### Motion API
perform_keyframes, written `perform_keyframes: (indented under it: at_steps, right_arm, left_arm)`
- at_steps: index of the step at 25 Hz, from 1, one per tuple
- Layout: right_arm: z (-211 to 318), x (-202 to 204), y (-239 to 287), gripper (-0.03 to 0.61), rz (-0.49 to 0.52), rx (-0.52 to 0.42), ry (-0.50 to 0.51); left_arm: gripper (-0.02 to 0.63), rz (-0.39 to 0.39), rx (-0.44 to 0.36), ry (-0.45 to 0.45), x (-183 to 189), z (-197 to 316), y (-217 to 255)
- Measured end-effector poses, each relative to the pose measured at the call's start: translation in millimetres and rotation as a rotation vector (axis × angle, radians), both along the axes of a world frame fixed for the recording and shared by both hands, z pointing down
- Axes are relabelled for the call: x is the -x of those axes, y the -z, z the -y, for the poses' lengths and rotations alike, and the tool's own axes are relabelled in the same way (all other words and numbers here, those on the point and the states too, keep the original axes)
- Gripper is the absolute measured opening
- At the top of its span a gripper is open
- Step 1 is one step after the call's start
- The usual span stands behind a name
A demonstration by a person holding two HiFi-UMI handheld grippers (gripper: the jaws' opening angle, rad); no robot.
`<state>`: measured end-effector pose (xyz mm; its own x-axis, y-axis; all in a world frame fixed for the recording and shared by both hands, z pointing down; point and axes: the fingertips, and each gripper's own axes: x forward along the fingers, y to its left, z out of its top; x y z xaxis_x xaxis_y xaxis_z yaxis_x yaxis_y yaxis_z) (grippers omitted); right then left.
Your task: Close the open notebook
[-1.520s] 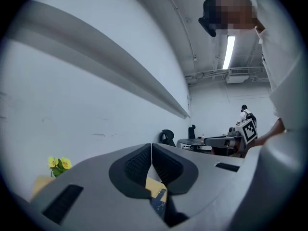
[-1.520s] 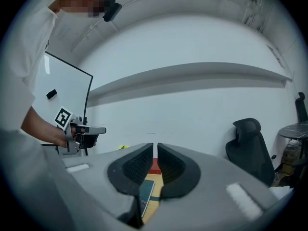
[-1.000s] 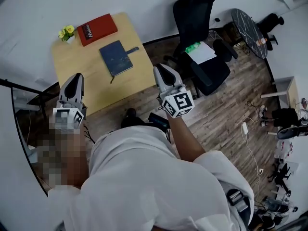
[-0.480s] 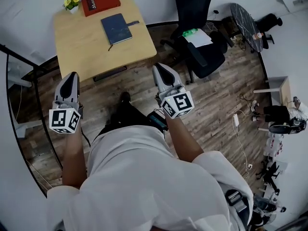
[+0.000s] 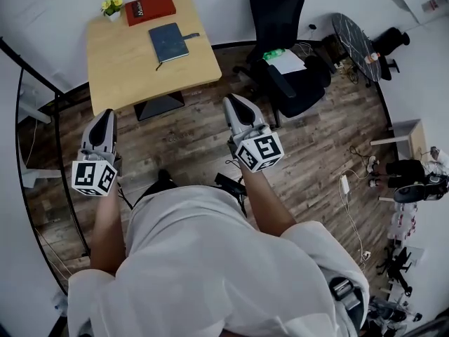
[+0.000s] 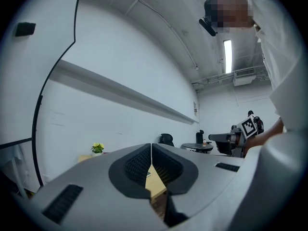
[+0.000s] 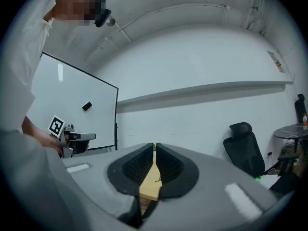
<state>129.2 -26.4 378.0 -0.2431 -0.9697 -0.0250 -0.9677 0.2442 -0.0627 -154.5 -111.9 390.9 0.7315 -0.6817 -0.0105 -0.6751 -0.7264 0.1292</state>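
A: So, where is the notebook to be found, reckoned from the grippers?

B: Ahead and well apart; it is seen flat on the wooden worktop at the top of the head view, with a stretch of bare plank floor between that worktop and both grippers.

A: And its long axis?

B: It runs roughly away from the person, a little tilted; a strap tab is shown sticking out of its right edge; the blue cover is turned up, so the notebook is judged to be closed already.

A: Which gripper is nearer?

B: Neither by much; the notebook is placed between the lines of the left gripper and the right gripper; the right one may be taken as slightly closer.

A: How are the grippers held?

B: Both are pressed together with nothing between the pads; only a sliver of the distant worktop is seen past each pair of jaws in the gripper views.

A: What else is carried on the worktop?

B: A red book and a small pot of yellow flowers are set beyond the notebook, at the far edge.

A: What differs from a second ago?

B: Then the worktop was found right at the grippers, with the left one over its near corner; since then it has been left well behind; the notebook itself is unchanged, and both grippers were shut then too.
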Motion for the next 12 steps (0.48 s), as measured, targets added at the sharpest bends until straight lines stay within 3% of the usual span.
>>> perform_keyframes:
  at_steps: [4,12]
  right_arm:
    - [-39,-15,13,0.015,-0.015,-0.036,0.011]
    - [-137,-60,-21,0.015,0.021,0.02,0.001]
  left_arm:
    - [0.012,0.008,-0.014,-0.006,-26,-42,6]
    - [0.012,0.026,-0.01,-0.007,-68,-130,-4]
